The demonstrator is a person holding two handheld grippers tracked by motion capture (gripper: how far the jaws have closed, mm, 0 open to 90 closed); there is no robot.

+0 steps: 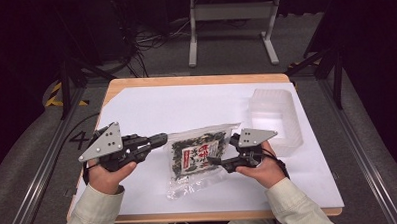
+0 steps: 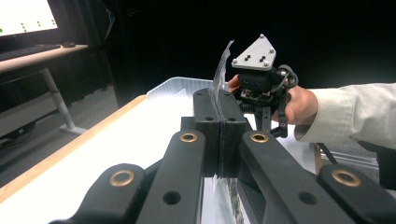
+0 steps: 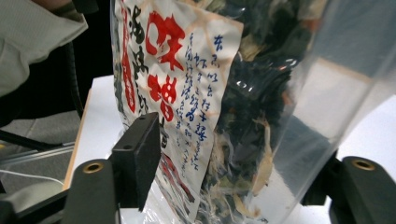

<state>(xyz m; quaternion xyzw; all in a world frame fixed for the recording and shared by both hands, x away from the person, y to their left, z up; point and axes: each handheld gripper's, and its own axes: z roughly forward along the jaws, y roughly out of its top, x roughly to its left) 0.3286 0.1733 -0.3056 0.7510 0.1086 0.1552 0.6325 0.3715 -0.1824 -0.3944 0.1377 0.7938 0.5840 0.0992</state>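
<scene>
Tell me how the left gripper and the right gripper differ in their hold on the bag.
The left gripper is clamped shut on the bag's edge; the right gripper has the bag between open jaws, one pad visibly off it. Left approaches from the bag's left, right from its right. Both are hand-held.

A clear plastic container [image 1: 276, 120] (empty, lidless) sits on the white sheet [image 1: 176, 109] covering the wooden tabletop [image 1: 195, 80], towards its far right corner.
</scene>
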